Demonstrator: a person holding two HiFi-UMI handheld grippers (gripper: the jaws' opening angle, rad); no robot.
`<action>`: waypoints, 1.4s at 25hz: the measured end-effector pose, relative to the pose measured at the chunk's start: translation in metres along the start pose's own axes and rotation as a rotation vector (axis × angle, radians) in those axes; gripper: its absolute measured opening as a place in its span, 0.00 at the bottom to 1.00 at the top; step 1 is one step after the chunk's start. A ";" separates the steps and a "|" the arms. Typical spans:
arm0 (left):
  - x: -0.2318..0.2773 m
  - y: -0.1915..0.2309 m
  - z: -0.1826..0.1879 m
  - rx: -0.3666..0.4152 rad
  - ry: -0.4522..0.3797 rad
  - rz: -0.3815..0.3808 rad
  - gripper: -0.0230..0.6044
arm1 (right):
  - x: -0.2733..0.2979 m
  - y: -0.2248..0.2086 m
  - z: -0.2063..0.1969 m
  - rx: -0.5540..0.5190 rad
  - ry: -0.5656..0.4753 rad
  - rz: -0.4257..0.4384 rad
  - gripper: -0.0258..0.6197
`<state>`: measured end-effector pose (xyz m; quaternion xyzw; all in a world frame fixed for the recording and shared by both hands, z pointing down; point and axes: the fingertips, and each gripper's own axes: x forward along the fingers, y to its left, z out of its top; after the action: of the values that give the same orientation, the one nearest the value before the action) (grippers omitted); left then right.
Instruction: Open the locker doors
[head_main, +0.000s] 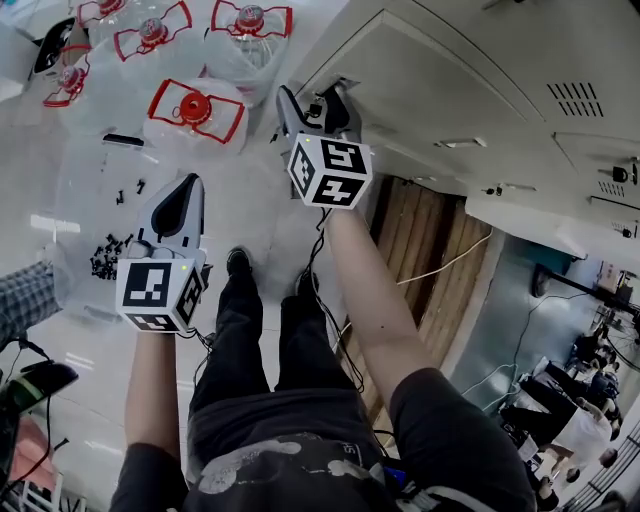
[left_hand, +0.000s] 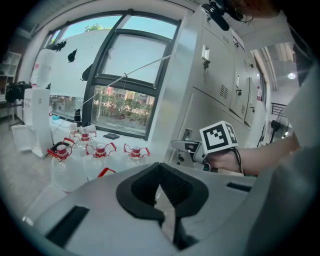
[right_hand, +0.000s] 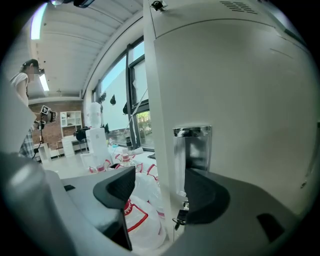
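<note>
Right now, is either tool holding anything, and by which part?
Nothing is held. The right tool is open, straddling the locker door edge by its chrome handle; the left tool is shut, empty.

The right gripper (head_main: 315, 100) was held at the edge of a grey locker door (head_main: 450, 80). The left gripper (head_main: 182, 205) was held apart from it, above the floor (head_main: 250, 200), near red-handled water bottles (head_main: 195, 112).

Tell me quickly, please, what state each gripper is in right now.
Left gripper: shut, empty.
Right gripper: open, jaws straddling the door edge by its handle.
</note>
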<state>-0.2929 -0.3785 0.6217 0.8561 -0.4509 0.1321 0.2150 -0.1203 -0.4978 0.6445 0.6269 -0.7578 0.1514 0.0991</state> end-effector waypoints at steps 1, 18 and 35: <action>-0.001 -0.002 -0.001 -0.001 -0.001 0.002 0.05 | -0.004 0.001 -0.001 0.000 -0.002 0.004 0.55; -0.053 -0.031 -0.030 -0.054 -0.034 0.118 0.05 | -0.095 0.017 -0.039 0.010 0.030 0.062 0.46; -0.072 -0.115 -0.047 -0.036 -0.041 0.130 0.05 | -0.168 -0.012 -0.066 0.009 0.103 0.070 0.28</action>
<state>-0.2399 -0.2464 0.6040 0.8236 -0.5120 0.1202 0.2123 -0.0783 -0.3221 0.6500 0.5918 -0.7725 0.1902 0.1297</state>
